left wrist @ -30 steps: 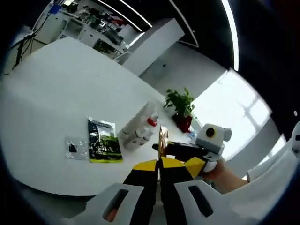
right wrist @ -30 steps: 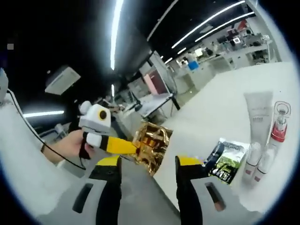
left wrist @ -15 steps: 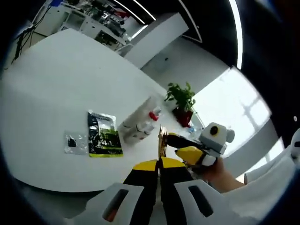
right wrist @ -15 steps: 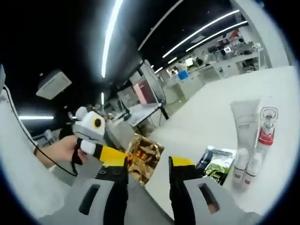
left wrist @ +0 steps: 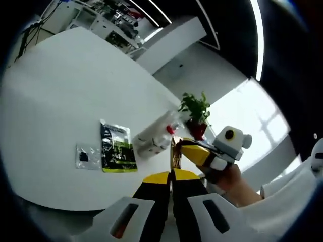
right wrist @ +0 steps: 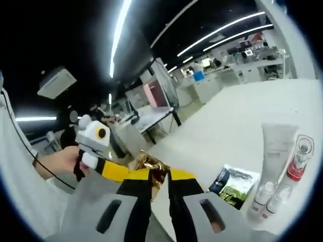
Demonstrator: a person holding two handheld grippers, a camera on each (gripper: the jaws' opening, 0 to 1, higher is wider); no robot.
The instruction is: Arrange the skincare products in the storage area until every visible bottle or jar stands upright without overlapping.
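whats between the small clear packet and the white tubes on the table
The green-and-black sachet lies flat between the small clear packet and the white tubes, on the white table, seen in the left gripper view.

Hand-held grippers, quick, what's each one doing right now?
Left hand-held gripper: shut on the gold foil sachet.
Right hand-held gripper: closed on the same gold foil sachet.

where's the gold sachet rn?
Off the table: the gold sachet is pinched between both grippers, low centre in the right gripper view, left of the green sachet.
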